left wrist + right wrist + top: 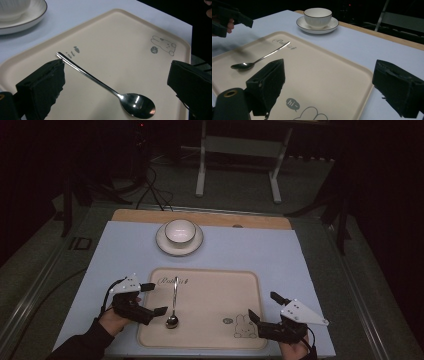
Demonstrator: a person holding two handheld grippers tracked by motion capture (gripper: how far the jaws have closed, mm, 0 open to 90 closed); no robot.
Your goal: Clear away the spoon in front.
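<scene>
A metal spoon lies on a beige tray, bowl end toward me, handle pointing away. My left gripper stands open just left of the spoon at the tray's left edge; in the left gripper view the spoon lies between its jaws without touching them. My right gripper is open at the tray's right edge, near a rabbit print, with nothing between its jaws. In the right gripper view the spoon lies far left on the tray.
A white bowl sits on a white saucer behind the tray, on a pale blue mat. A wooden strip borders the mat's far edge. A metal stand is on the floor beyond.
</scene>
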